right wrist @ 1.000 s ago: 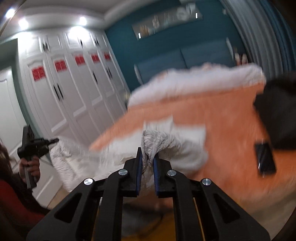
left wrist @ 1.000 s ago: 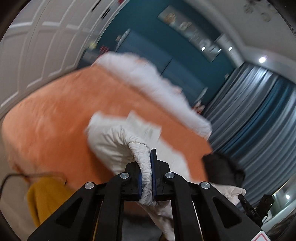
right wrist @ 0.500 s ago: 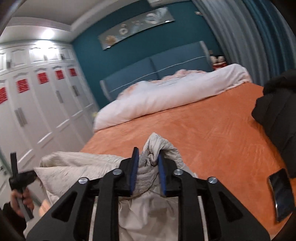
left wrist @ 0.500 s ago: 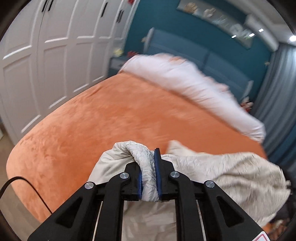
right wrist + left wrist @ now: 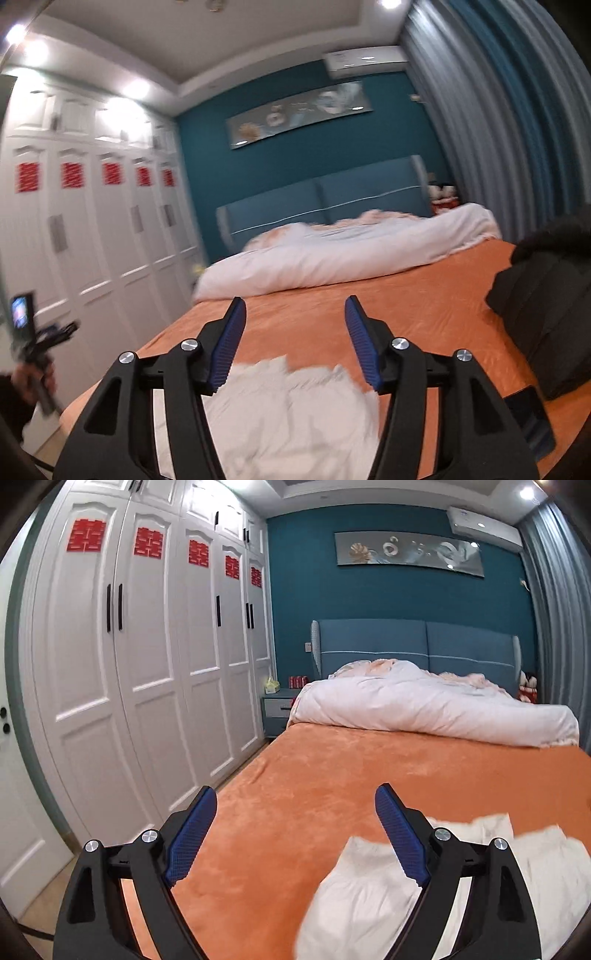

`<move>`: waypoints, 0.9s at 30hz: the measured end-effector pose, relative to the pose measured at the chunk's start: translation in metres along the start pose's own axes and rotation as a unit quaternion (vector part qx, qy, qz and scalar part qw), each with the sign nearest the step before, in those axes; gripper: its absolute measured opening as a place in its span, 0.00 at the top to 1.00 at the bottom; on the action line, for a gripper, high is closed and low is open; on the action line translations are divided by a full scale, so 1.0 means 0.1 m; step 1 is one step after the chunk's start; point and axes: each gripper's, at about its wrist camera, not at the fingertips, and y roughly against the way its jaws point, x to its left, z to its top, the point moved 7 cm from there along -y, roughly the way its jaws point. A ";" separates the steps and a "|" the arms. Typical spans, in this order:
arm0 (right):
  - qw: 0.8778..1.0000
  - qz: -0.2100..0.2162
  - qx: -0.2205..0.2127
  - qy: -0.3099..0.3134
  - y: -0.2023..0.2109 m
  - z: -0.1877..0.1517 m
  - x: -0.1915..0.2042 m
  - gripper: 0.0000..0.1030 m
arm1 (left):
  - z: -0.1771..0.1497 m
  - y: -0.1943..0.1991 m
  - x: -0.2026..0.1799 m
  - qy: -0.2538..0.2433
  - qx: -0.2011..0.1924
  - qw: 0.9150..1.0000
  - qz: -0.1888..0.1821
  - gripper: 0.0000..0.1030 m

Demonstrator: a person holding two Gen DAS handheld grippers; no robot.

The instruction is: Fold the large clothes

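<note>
Two views showed your work. From the left wrist, your left gripper (image 5: 295,805) had its jaws wide apart and opening, nothing between its blue ribbed pads (image 5: 190,840); below them lay only the orange plush bedspread (image 5: 314,775). The crumpled cream-white garment (image 5: 354,897) lay on the spread at the lower right, partly behind your right-hand finger, near the foot edge. You faced five white panelled wardrobe doors (image 5: 147,664), each with a red paper cutting, a teal wall, a blue padded headboard (image 5: 417,642) and one rumpled white duvet (image 5: 424,705) bunched at the head. Most of the spread between garment and duvet lay bare.

From the right wrist, blurred, your right gripper (image 5: 293,317) also stood apart and opening, the garment lying loose beneath and between its fingers, untouched by the pads. One black bundle of clothing (image 5: 546,306) sat on the spread's right edge, one dark phone (image 5: 528,417) just before it. At the left, your other hand (image 5: 31,376) held its tool.
</note>
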 end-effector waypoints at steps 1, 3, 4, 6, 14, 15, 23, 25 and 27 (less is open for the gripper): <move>1.000 0.014 0.008 0.013 0.17 -0.01 0.06 0.42 | -0.03 0.09 0.03 0.005 0.005 1.000 -0.009 0.17; 0.999 0.020 0.020 0.039 0.41 -0.04 0.15 0.33 | -0.16 0.38 0.07 0.025 0.026 0.998 -0.042 0.17; 0.997 0.024 0.034 0.057 0.52 -0.08 0.19 0.29 | -0.22 0.47 0.07 0.029 0.034 0.998 -0.053 0.17; 0.989 0.034 0.089 0.112 0.72 -0.24 0.32 0.28 | -0.46 0.69 -0.02 0.020 0.054 0.995 -0.079 0.17; 0.928 0.002 0.206 0.311 1.27 -0.78 0.42 0.20 | -1.31 1.23 -0.43 -0.040 0.151 0.979 -0.130 0.16; 0.932 -0.008 0.196 0.306 1.21 -0.78 0.36 0.19 | -1.41 1.15 -0.47 -0.030 0.169 0.977 -0.128 0.16; 0.953 -0.183 0.140 0.195 -0.04 -1.08 -0.25 0.21 | -1.63 0.56 -0.64 0.042 0.215 0.972 -0.089 0.16; 0.947 -0.219 0.115 0.207 -0.17 -1.03 -0.27 0.21 | -1.53 0.55 -0.60 0.045 0.212 0.972 -0.085 0.16; 0.937 -0.245 0.080 0.237 -0.15 -0.84 -0.33 0.21 | -1.39 0.62 -0.51 0.049 0.196 0.975 -0.091 0.16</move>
